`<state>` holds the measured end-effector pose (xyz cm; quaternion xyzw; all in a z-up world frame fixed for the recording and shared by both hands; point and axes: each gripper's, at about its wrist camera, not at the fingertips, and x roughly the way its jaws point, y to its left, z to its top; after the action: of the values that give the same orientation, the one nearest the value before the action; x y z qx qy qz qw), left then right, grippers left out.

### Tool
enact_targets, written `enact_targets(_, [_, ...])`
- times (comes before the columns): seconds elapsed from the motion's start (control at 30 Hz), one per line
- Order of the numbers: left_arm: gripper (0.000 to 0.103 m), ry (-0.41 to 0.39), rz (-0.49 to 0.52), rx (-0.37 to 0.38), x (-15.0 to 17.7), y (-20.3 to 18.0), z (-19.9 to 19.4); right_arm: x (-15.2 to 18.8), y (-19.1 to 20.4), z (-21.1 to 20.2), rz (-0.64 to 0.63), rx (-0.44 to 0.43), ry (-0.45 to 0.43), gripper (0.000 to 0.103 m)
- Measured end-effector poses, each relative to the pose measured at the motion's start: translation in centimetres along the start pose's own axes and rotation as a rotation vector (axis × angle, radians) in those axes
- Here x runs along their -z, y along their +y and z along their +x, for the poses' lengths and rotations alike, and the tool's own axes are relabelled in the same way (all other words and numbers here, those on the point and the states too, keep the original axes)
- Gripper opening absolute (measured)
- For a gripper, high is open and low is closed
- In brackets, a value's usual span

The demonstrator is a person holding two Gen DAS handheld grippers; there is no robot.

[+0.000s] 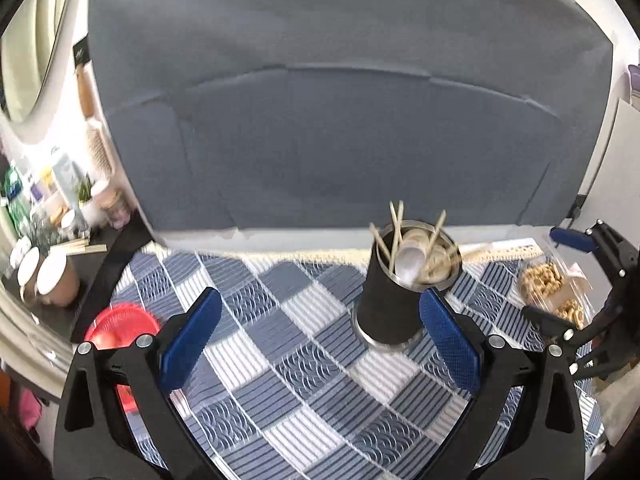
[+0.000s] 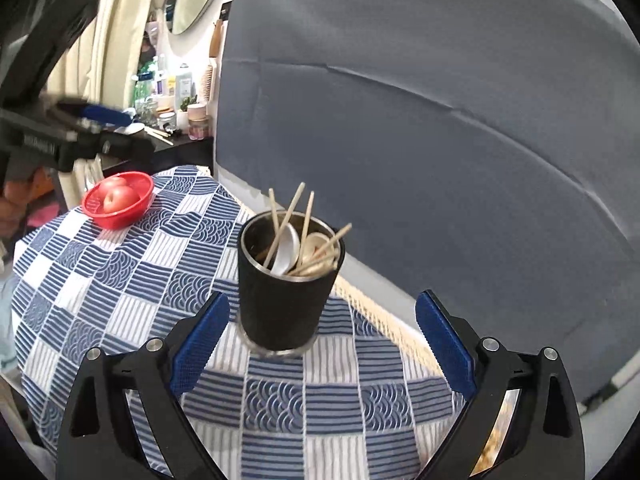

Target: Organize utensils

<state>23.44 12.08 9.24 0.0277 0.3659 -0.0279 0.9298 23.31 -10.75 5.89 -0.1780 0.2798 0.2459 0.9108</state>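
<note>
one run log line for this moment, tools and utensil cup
left tool: open, empty | right tool: open, empty | black cup: upright on checked cloth, holds chopsticks and white spoons

Both wrist cams angled down, close; share cup, tablecloth.

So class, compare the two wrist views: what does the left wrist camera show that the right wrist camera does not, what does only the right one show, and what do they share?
Only the left wrist view: a clear pack of ring-shaped snacks at the table's right side and two paper cups on the dark side surface.

Only the right wrist view: the apples inside the red bowl.

Both: the black cup holding chopsticks and spoons, the blue checked tablecloth, the grey backdrop, and each hand-held gripper open, holding nothing.
</note>
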Motion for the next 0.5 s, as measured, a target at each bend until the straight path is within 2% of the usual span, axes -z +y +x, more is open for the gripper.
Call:
enact_targets(0.27, [0.097,0.05,-0.006,-0.027,6.4,-0.3,-1.6,3.5,2.4,-3.6,0.062,0.019,0.029,0.091])
enact_targets(0.4, [0.097,0.065,-0.001,-0.068,9.2,-0.2,-2.3,5.2,3.6,-5.2,0.118,0.002,0.043,0.091])
enact_targets(0.5, [0.097,0.083,-0.04,-0.078,10.6,0.3,-2.9,6.1,4.3,-6.0,0.163,-0.024,0.062,0.092])
